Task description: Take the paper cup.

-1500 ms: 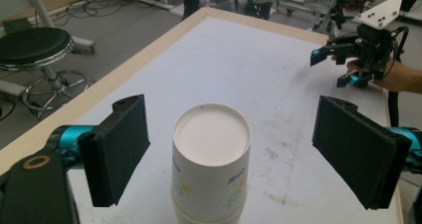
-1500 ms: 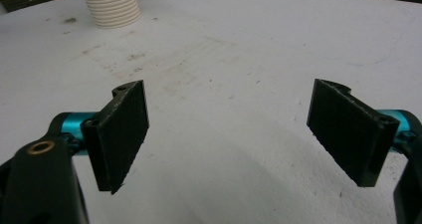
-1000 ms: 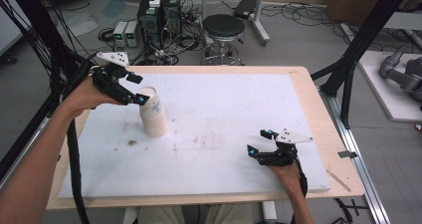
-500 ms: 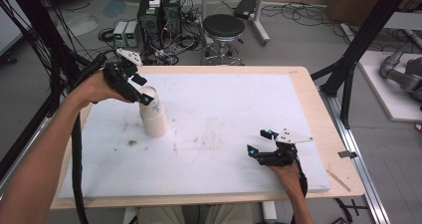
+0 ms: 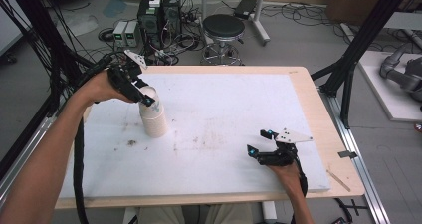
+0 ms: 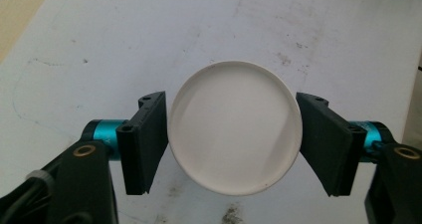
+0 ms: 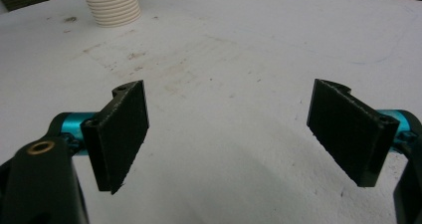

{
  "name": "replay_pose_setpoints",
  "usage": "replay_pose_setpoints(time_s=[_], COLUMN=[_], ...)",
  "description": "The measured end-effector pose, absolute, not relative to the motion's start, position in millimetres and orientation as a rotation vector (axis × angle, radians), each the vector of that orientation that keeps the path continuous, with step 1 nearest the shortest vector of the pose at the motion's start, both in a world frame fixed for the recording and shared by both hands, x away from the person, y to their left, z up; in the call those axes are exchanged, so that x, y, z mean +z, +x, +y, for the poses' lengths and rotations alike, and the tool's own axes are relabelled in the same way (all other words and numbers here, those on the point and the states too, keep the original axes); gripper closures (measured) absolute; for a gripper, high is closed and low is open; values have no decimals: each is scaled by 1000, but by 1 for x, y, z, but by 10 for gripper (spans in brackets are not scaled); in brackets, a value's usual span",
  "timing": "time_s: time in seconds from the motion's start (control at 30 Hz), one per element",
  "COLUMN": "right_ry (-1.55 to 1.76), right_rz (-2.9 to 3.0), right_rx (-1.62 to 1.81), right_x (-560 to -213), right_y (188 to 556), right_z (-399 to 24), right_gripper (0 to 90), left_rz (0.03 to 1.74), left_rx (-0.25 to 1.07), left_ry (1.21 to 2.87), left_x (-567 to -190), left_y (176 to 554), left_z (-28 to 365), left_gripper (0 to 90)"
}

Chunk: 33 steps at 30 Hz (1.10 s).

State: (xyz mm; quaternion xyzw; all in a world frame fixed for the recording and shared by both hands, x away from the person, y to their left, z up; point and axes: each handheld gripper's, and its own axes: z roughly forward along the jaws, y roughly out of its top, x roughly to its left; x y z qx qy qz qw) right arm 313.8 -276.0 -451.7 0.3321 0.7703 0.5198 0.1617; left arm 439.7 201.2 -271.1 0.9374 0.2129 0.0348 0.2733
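A stack of white ribbed paper cups [image 5: 154, 119] stands upside down on the left of the white board [image 5: 224, 109]. My left gripper [image 5: 148, 97] comes down over the top of the stack. In the left gripper view its jaws have just been closing, and both pads now touch the round base of the top cup [image 6: 235, 127] from either side, so the left gripper [image 6: 233, 104] is shut on it. My right gripper [image 5: 257, 142] rests low at the front right of the board, open, with nothing between its fingers [image 7: 124, 134]. The stack [image 7: 110, 5] is far from it.
The board lies on a wooden table [image 5: 318, 114] and carries a few dark smudges [image 5: 131, 143]. Beyond the table's far edge stand a stool [image 5: 224, 30] and electronics boxes [image 5: 157, 15]. Black frame posts [image 5: 358, 50] rise at the right, cables [image 5: 54, 59] hang at the left.
The left gripper has moved right, over the cup stack, and its jaws have closed onto the top cup. The right gripper has stayed where it was.
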Motion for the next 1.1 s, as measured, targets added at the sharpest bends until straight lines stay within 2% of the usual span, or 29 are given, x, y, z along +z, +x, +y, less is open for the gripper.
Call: replay_pose_setpoints(time_s=[0.67, 1.1], right_ry=[950, 945], right_rz=[2204, 2201], right_rx=[1474, 1471], right_x=[-452, -452], right_y=[314, 314], right_z=[-275, -275], right_gripper=[171, 171], left_rz=[574, 558], left_rx=[120, 200], left_ry=[2490, 2429], left_x=[-261, -214], left_y=[436, 430], left_z=[208, 210], left_gripper=[366, 374])
